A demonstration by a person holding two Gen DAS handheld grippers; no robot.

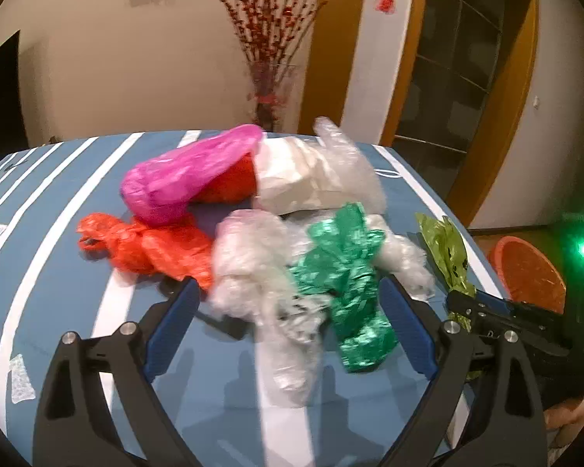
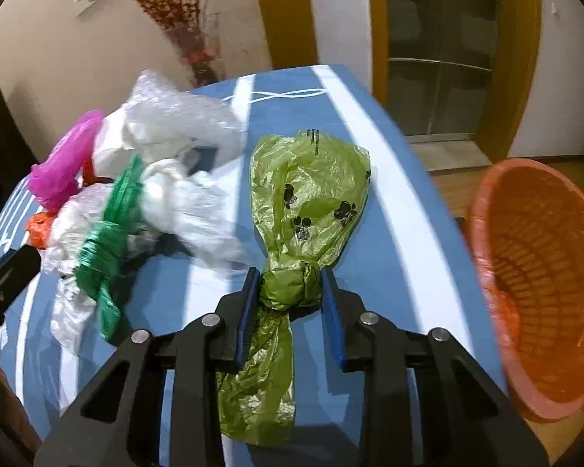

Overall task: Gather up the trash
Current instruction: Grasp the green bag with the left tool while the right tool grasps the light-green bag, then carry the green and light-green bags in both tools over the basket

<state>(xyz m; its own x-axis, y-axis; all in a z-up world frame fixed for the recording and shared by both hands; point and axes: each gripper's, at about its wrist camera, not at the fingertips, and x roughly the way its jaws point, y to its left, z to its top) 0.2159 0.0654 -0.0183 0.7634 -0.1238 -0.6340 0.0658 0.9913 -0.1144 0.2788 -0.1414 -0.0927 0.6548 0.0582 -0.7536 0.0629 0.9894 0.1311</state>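
- The right gripper (image 2: 291, 288) had its jaws pinching the knot of an olive-green paw-print bag (image 2: 309, 198) lying on the blue striped surface (image 2: 373, 124).
- The left gripper (image 1: 290, 305) hung with jaws spread around a green bag (image 1: 346, 272) and clear plastic (image 1: 253, 268).
- An orange basket (image 2: 541, 284) stood just beside the surface's edge.

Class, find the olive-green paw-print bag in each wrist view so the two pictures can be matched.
Left wrist view: olive-green paw-print bag at right, beyond the table's edge stripe.
Right wrist view: centre, its knot between the right gripper fingers.
Shared landmark: orange basket off the table's right side.
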